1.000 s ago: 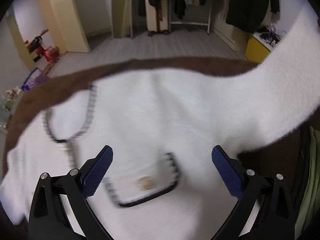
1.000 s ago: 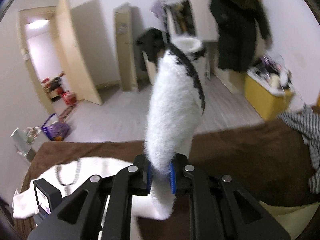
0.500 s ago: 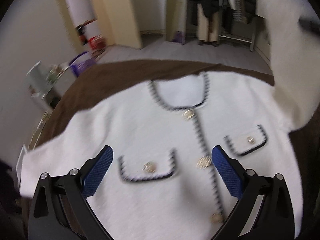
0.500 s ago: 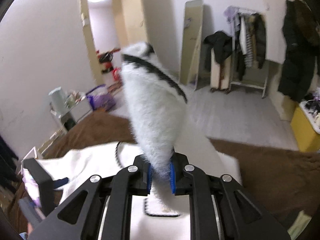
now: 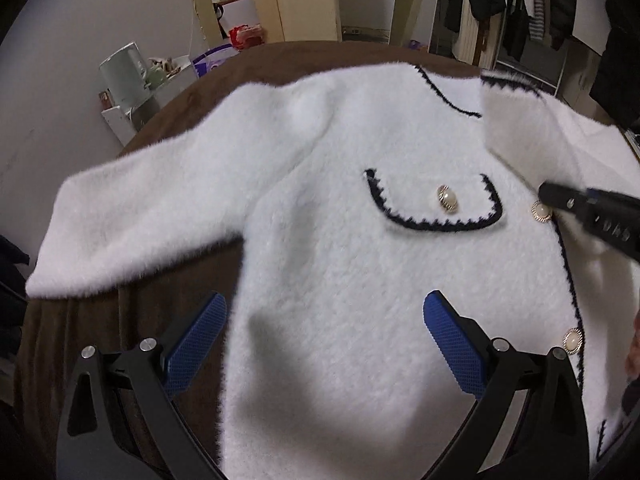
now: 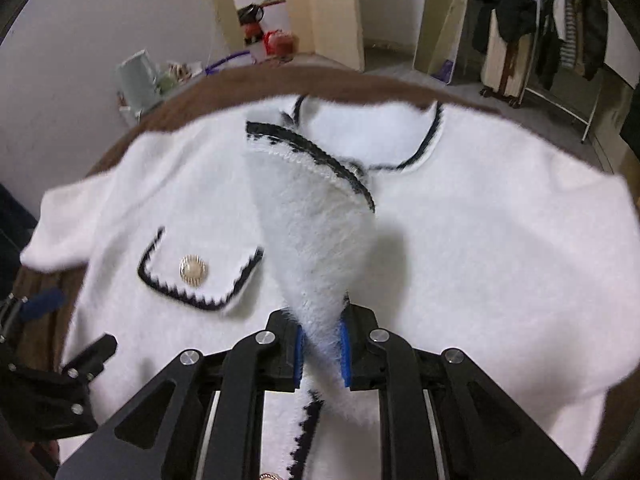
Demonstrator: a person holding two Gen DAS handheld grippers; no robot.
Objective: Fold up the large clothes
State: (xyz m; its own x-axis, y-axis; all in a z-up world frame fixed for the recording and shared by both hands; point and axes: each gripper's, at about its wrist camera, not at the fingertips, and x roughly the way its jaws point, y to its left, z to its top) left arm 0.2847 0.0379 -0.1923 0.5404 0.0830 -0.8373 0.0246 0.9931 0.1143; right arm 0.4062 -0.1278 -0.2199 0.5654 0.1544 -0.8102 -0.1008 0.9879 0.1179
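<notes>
A fluffy white cardigan (image 5: 320,240) with black trim, pockets and pearl buttons lies face up on a brown bedspread (image 5: 132,312). Its left sleeve (image 5: 140,216) stretches out to the left. My left gripper (image 5: 324,336) is open and empty, low over the cardigan's lower left body. My right gripper (image 6: 322,354) is shut on the right sleeve (image 6: 316,232) and holds it over the cardigan's chest, the black-trimmed cuff near the neckline. In the left wrist view the right gripper (image 5: 544,194) and sleeve (image 5: 524,136) come in from the right.
A small side table with a pale green kettle (image 5: 124,76) stands left of the bed. A doorway with red items (image 6: 276,40), a leaning mirror (image 6: 444,28) and a clothes rack (image 6: 560,32) are at the back.
My right gripper swung the raised sleeve left and down onto the cardigan's chest. My left gripper moved left across the garment and stayed open.
</notes>
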